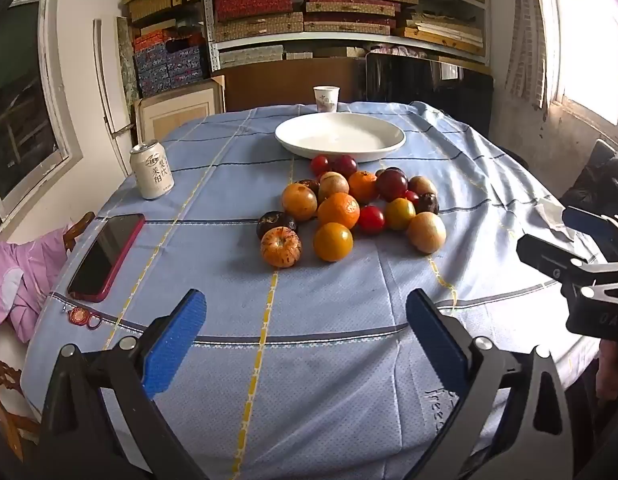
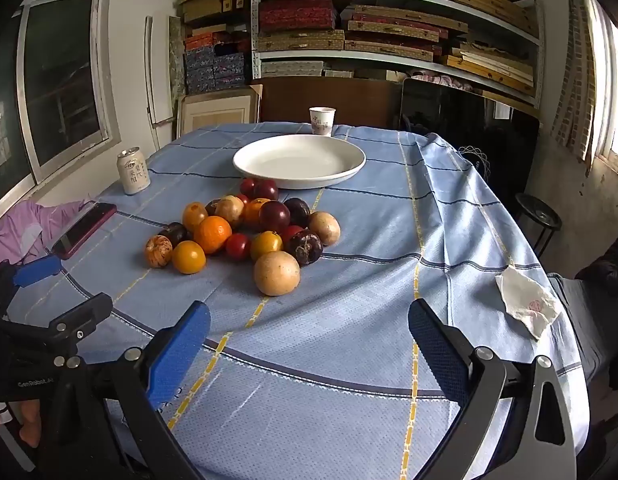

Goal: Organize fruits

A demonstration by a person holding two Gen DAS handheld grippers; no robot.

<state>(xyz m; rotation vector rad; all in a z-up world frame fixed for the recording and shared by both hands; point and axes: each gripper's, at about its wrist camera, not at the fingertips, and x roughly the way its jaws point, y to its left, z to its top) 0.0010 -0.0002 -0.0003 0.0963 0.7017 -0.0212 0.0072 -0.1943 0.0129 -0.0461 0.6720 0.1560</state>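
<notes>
A pile of several fruits (image 1: 351,204) lies mid-table: oranges, red, dark purple and tan ones. The pile also shows in the right wrist view (image 2: 245,232). A white empty plate (image 1: 340,137) stands just behind the pile, and shows in the right wrist view too (image 2: 299,160). My left gripper (image 1: 307,320) is open and empty, near the front edge, well short of the fruit. My right gripper (image 2: 309,332) is open and empty, in front of a tan fruit (image 2: 276,273). Each gripper shows at the edge of the other's view.
A white can (image 1: 151,170) and a red-cased phone (image 1: 106,256) lie at the table's left. A paper cup (image 1: 326,98) stands behind the plate. A crumpled napkin (image 2: 527,306) lies at the right edge. A blue tablecloth (image 1: 329,360) covers the table. Shelves stand behind.
</notes>
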